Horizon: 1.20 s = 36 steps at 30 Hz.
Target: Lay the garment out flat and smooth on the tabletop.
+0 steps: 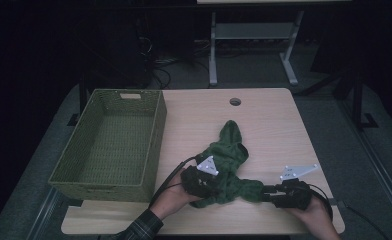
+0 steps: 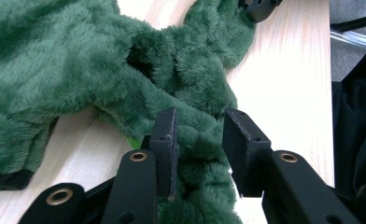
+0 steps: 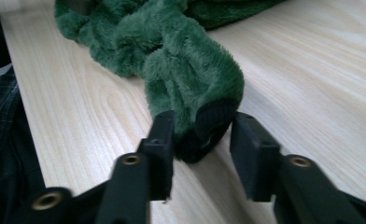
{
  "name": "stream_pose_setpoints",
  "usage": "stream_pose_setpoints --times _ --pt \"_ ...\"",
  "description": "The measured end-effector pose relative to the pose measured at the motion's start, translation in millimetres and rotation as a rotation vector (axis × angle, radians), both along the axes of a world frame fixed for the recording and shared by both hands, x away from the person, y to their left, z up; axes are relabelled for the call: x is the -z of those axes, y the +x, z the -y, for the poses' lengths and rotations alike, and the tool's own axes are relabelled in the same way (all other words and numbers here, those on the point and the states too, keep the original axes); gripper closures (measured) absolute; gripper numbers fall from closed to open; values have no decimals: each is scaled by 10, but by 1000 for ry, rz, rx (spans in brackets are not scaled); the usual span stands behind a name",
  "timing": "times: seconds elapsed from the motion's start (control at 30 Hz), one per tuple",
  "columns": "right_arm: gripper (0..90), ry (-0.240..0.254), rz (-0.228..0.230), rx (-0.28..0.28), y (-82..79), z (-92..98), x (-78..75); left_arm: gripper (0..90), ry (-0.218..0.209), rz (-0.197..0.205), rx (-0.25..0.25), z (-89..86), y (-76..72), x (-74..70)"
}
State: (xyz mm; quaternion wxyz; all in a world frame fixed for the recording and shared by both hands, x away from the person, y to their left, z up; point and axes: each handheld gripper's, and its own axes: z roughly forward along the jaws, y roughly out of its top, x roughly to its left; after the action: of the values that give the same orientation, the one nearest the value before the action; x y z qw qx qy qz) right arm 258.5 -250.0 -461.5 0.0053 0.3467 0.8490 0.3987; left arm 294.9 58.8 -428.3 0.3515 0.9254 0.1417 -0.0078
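On the pale wooden table (image 1: pixel 274 120), a green fleece garment (image 1: pixel 229 160) lies toward the near edge, its long axis running from 12 o'clock down to 6, one sleeve branching to 4 o'clock. Bare tabletop stretches beyond it; a woven basket (image 1: pixel 109 145) overhangs the 9 o'clock edge. Left gripper (image 2: pixel 200 140) straddles a fleece fold, right gripper (image 3: pixel 202 140) the dark cuff (image 3: pixel 207 130), both jaws parted.

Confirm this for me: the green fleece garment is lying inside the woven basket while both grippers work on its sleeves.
Not right. The green fleece garment lies on the wooden table, beside the woven basket, as the high view shows. The left gripper and right gripper are at its sleeves.
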Motion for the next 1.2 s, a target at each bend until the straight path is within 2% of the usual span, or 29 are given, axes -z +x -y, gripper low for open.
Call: stream_pose_setpoints --times 0.03,0.13,0.2,0.37,0.5,0.7,1.0,1.2 --pt "756 2 8 -11 1 -5 2 655 0 0 0 11 5 14" --pt "807 9 16 -19 -17 -6 -26 661 12 4 2 35 9 33" --pt "813 15 24 -21 -34 4 -52 662 18 5 6 38 13 37" --pt "816 24 49 -11 -71 50 -102 680 -10 17 -4 61 5 -1" --pt "817 29 69 4 -107 105 -172 709 -5 19 8 110 12 -16" --pt "815 41 98 10 -158 166 -273 725 6 16 6 173 35 36" --pt "803 65 138 -70 -145 -52 -453 732 38 11 1 217 109 116" --pt "776 73 148 -128 -90 -285 -510 732 34 12 1 228 104 129"
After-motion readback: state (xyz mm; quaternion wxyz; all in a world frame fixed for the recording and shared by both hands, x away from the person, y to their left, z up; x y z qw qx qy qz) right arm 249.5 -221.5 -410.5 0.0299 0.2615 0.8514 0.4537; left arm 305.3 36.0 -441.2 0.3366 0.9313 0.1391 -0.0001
